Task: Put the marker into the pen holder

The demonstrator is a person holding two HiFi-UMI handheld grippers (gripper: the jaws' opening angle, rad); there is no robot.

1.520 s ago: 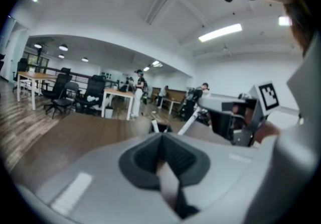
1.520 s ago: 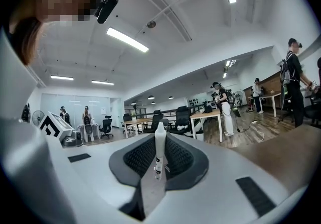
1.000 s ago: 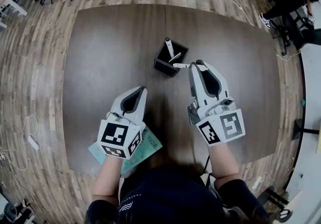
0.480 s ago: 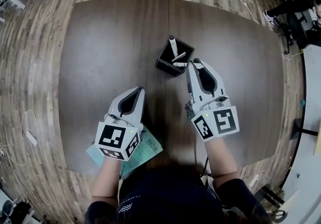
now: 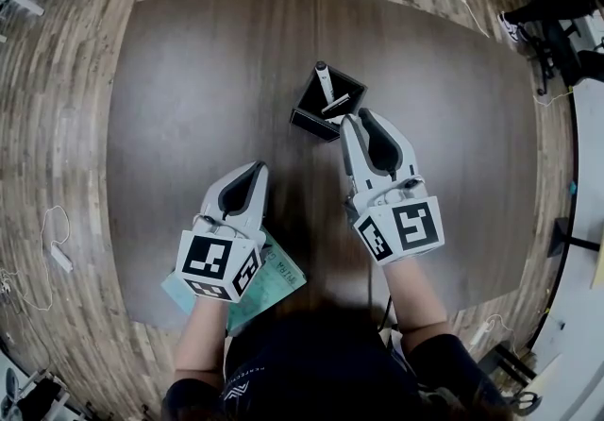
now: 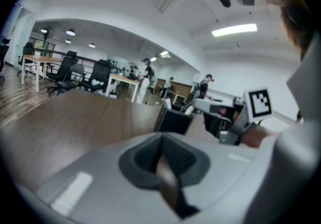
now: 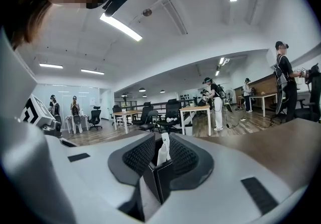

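The black square pen holder (image 5: 311, 117) stands mid-table with one white marker upright (image 5: 323, 79) in it and another leaning (image 5: 336, 106) across it. My right gripper (image 5: 354, 115) has its tips at the holder's near right rim. In the right gripper view, a white marker (image 7: 163, 151) fills the narrow gap between the pads, and its lower end is hidden behind the holder's wall (image 7: 159, 184). The right gripper (image 7: 163, 147) looks shut on this marker. My left gripper (image 5: 255, 169) rests shut and empty, nearer and to the left; its view (image 6: 161, 140) shows the holder (image 6: 173, 120) ahead.
The dark brown table (image 5: 189, 79) is bare around the holder. A green paper sheet (image 5: 281, 276) lies at the near edge under the left gripper. Office chairs, desks and people stand far off on the wooden floor.
My right gripper moved forward and left to the holder's rim. The marker that stuck out sideways from its tips no longer shows in the head view. The left gripper barely shifted.
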